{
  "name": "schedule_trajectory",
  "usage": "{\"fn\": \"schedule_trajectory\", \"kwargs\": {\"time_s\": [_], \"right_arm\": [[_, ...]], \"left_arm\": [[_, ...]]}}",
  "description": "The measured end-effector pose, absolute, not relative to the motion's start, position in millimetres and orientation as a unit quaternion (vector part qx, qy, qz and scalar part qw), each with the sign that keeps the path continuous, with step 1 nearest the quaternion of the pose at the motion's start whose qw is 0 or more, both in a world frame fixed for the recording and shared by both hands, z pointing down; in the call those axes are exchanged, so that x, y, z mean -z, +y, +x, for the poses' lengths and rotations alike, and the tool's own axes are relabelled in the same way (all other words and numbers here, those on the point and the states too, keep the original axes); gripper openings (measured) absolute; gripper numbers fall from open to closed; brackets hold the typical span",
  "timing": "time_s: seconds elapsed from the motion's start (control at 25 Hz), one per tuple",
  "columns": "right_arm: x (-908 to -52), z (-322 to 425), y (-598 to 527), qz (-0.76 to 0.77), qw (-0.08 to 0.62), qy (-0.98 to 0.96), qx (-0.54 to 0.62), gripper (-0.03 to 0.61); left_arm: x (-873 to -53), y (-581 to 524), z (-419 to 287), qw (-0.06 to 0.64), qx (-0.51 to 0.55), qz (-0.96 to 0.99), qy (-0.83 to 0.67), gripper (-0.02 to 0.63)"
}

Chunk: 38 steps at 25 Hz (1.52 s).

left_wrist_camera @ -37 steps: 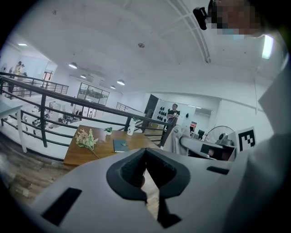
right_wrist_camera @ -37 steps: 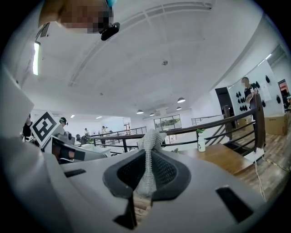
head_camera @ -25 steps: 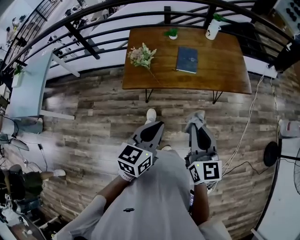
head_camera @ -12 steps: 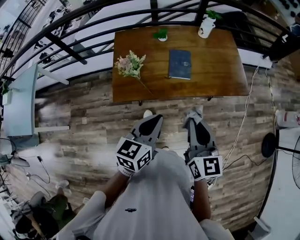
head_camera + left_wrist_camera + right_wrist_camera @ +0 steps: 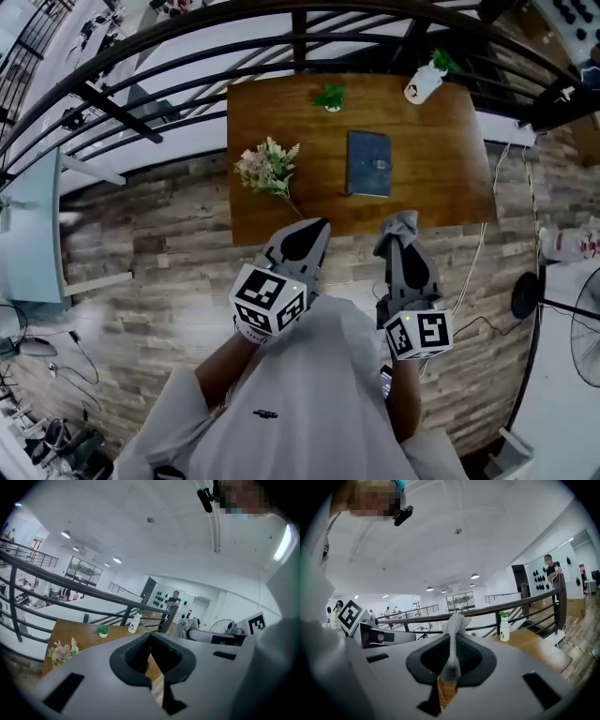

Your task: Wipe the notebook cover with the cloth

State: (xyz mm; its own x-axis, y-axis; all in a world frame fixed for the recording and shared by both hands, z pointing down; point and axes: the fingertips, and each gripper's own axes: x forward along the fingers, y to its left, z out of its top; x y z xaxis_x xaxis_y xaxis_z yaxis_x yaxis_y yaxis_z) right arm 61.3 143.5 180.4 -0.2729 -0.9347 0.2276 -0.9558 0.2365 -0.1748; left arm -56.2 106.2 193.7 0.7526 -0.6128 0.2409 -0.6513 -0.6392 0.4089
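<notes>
Approach: the table bearing the notebook has drawn nearer. My right gripper pinches the cloth; my left gripper is closed, apparently empty. Wiping not begun.

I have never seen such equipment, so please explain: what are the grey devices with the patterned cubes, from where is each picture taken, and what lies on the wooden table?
There is no robot here. A person holds a two-fingered gripper in each hand, and the patterned cubes are part of those grippers. The head view comes from a camera on the person's head, looking steeply down. The left and right gripper views come from cameras riding on each gripper, looking along its fingers.

The person stands before a wooden table beside a dark railing. On the table lie a dark blue notebook, a bunch of flowers, a small green plant and a white bottle with greenery.

The left gripper is closed and empty. The right gripper is closed on a grey cloth, which sticks out past its tip. Both are apart from the notebook.
</notes>
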Motion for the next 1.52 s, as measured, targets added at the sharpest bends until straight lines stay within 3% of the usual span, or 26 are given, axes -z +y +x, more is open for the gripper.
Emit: {"fn": "schedule_trajectory", "kwargs": {"time_s": [0.4,1.52], "right_arm": [[-187,45,79,0.637,0.048,-0.757,-0.136,0.024],[-235,69,5,0.61,0.086,-0.765,-0.189,0.025]], "left_arm": [[-199,29,-65,0.239,-0.044,0.922,-0.3,0.02],[-248,-23,-38,0.282,-0.107,0.904,-0.303,0.02]]}}
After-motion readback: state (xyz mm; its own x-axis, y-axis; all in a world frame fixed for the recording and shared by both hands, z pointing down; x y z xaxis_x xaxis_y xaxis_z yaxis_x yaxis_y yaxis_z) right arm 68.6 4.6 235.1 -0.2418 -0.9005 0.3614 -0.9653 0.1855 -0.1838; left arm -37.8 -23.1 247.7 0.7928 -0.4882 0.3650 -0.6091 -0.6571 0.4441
